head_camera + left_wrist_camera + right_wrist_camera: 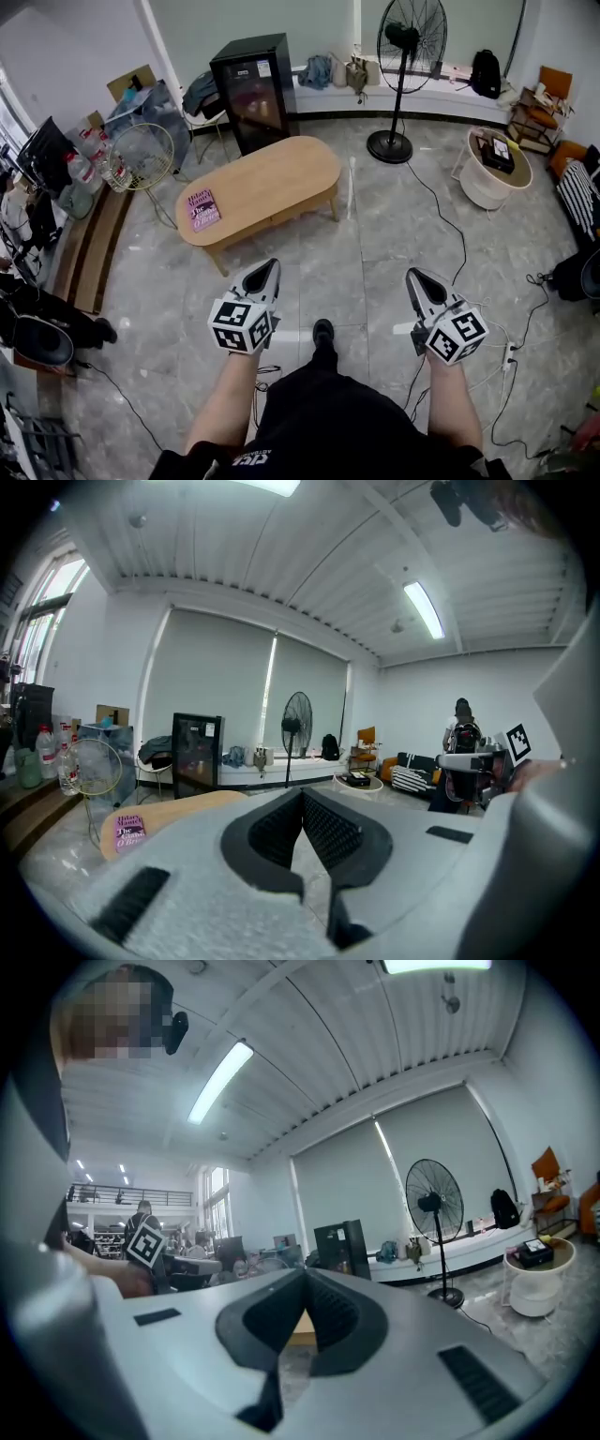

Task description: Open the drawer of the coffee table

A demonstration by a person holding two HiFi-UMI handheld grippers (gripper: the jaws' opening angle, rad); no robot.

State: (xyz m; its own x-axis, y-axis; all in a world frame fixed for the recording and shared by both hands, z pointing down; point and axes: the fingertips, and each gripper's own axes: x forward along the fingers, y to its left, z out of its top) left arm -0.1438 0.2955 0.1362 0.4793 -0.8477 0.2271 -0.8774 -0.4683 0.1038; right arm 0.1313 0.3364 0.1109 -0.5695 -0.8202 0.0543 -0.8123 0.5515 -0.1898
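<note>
Shut tight and empty: so stand the jaws of both the left gripper (271,267) and the right gripper (413,276), two grippers held side by side. One oval coffee table of light wood (272,173) lies at 11 o'clock from them, well apart, with one pink book (202,208) flat on its 7 o'clock end. The drawer's front cannot be picked out under the overhanging top, where all is shadow. One black standing fan (410,56) rises at 1 o'clock. In the right gripper view the table is almost wholly hidden behind the jaws, with only a sliver of wood showing.
</note>
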